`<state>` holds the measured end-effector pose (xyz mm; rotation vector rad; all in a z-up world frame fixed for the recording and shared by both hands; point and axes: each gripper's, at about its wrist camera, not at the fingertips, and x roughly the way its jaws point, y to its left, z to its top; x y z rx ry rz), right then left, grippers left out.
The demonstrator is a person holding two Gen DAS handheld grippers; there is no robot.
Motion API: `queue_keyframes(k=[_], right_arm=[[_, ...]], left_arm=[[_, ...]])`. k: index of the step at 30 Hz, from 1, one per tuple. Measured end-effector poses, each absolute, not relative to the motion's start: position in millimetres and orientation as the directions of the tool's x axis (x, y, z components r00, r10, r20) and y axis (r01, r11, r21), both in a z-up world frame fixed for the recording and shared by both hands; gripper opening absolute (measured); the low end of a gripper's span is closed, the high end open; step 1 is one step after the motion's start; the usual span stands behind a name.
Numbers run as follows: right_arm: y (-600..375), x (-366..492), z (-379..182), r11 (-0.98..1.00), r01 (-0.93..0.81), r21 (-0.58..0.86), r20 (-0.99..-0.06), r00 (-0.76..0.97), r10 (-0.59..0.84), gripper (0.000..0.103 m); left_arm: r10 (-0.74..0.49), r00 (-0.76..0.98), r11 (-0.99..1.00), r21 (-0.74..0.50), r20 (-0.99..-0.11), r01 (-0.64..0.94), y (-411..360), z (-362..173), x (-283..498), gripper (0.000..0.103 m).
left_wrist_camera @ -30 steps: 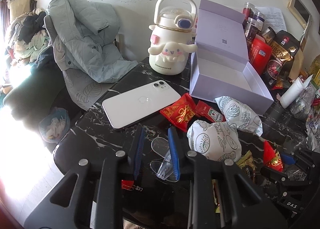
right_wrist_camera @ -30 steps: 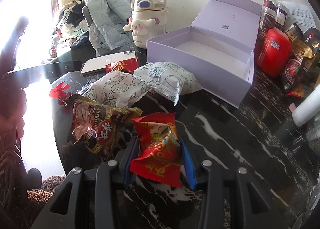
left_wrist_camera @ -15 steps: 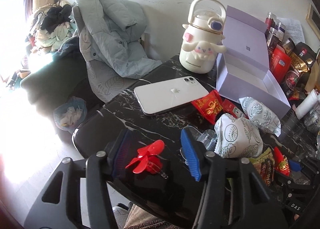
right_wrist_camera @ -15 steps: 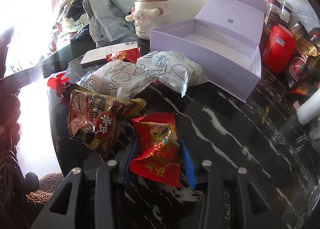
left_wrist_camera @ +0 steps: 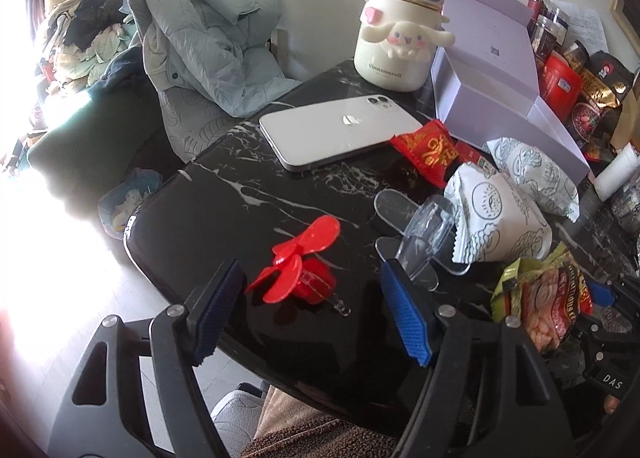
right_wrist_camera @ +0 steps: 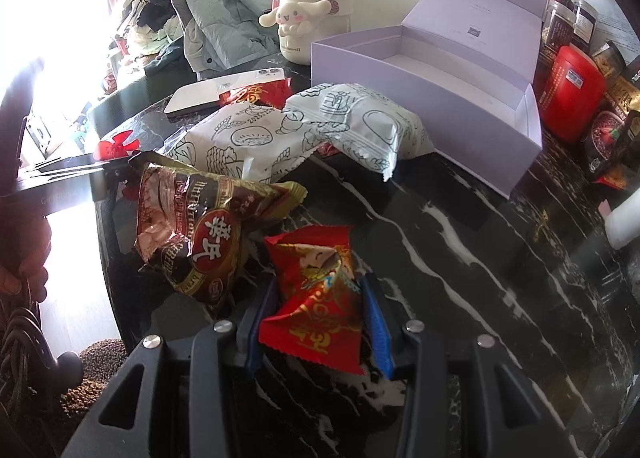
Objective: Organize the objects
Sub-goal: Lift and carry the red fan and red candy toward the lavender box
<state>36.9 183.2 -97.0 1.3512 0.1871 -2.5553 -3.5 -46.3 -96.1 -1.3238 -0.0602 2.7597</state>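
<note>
Our right tool (right_wrist_camera: 318, 312) has its blue pads pressed against both sides of a red foil snack packet (right_wrist_camera: 316, 298), low over the black marbled worktop (right_wrist_camera: 460, 266), while our left tool (left_wrist_camera: 312, 310) stands wide apart with nothing between its pads, the red fan-shaped hair clip (left_wrist_camera: 302, 268) lying on the worktop just ahead of it. We judge the packet light, crinkly and slippery, soft enough to crush, so a hold across its middle suits it better than the sealed ends. The clip looks like stiff plastic with thin blades that could snap; we would take it by its thicker body. The open lavender box (right_wrist_camera: 432, 98), lid raised at the back, seems the likely place for the snacks, and dark bare worktop lies between it and the held packet. Two white printed bags (right_wrist_camera: 320, 130) and a brown snack bag (right_wrist_camera: 200, 234) crowd the left side. The clip sits near the worktop's rounded front edge, so a nudge could send it off. A clear plastic piece (left_wrist_camera: 420, 234) and a white phone (left_wrist_camera: 340, 130) lie beyond.
</note>
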Motion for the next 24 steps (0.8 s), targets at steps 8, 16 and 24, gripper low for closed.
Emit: queue_keyframes(k=[8,16,24], right_arm=[[183,38,-98,-0.966,0.258,-0.001,-0.816,-0.559,-0.149,0.045],[183,44,-98,-0.966,0.257,-0.003,-0.805,-0.575,-0.150,0.042],[194,60,-88,-0.974,0.226,0.012,-0.783,-0.604,-0.150,0.042]], left_arm=[[0.087,-0.652,-0.994,-0.021,-0.753,-0.108,-36,-97,-5,0.041],[0.138,-0.630,-0.989,-0.076,-0.764,-0.124,-39,-93,-1,0.038],[0.172,-0.657,-0.982,-0.075,-0.734,-0.174,-27,-69,15,0.038]])
